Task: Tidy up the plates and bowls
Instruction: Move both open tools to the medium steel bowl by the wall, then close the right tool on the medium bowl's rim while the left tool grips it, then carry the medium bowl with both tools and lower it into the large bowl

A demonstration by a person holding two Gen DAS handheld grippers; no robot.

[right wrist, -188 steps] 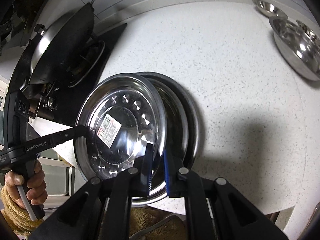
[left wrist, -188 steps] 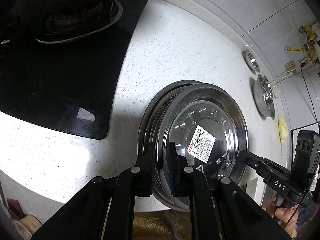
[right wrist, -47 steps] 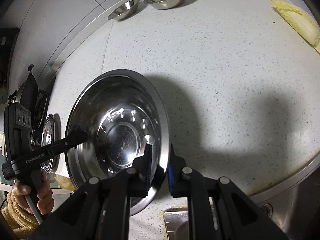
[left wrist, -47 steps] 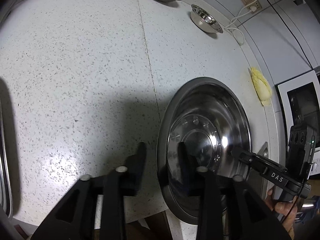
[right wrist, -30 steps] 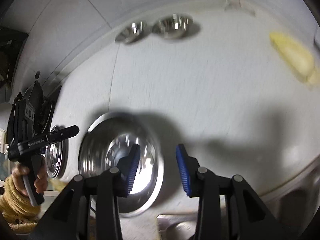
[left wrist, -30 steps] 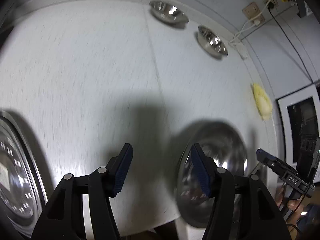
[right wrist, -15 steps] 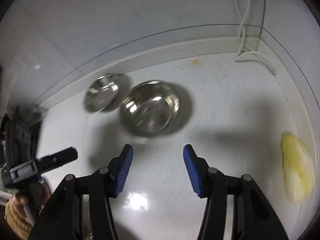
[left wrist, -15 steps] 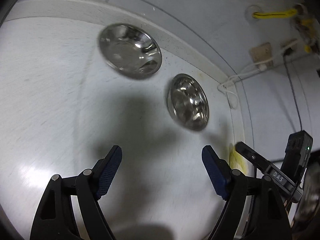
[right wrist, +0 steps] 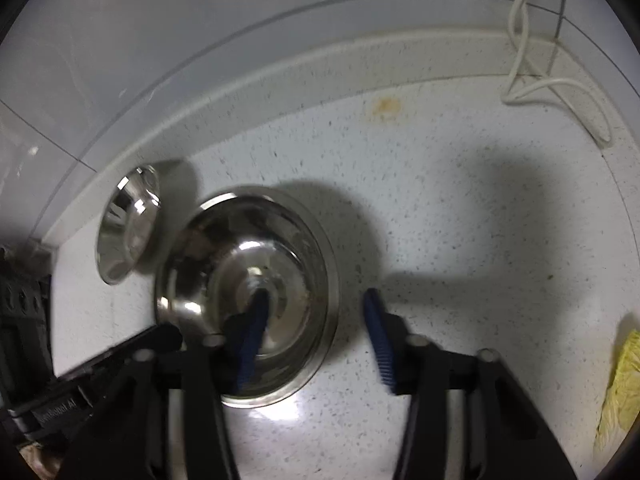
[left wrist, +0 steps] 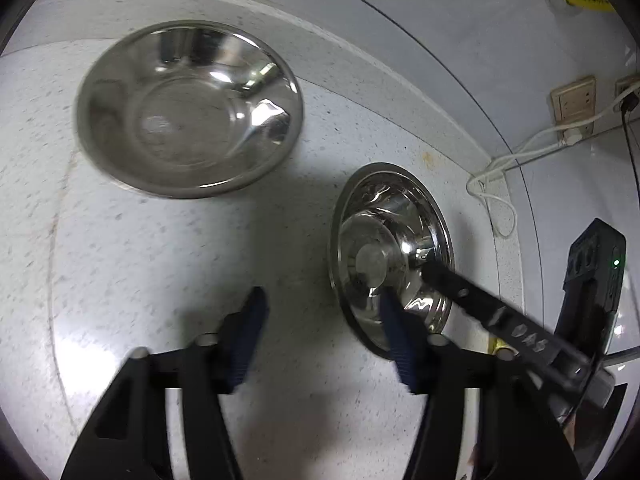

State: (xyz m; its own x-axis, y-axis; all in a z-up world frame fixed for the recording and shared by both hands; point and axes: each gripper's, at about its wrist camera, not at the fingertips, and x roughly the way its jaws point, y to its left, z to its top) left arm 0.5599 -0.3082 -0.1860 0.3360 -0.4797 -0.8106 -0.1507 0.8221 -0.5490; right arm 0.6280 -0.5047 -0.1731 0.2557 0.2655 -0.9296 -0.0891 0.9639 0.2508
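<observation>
Two steel bowls sit on the speckled white counter near the back wall. In the left wrist view the wide bowl (left wrist: 188,108) is at upper left and the smaller deep bowl (left wrist: 390,252) at right. My left gripper (left wrist: 324,328) is open, its right finger over that bowl's near-left rim. In the right wrist view the deep bowl (right wrist: 248,292) is centre-left and the other bowl (right wrist: 128,224) lies beyond it. My right gripper (right wrist: 316,336) is open, straddling the deep bowl's right rim, left finger inside it. Both grippers are empty.
A white cable (left wrist: 496,184) trails from wall sockets (left wrist: 572,100) onto the counter's back right corner; it also shows in the right wrist view (right wrist: 560,92). A yellow cloth (right wrist: 620,384) lies at the right edge. The backsplash ledge (right wrist: 280,76) runs close behind the bowls.
Both grippers let go of the large steel plate, opened wide and moved across the counter toward the back wall. They now sit low at the smaller deep bowl, one on each side.
</observation>
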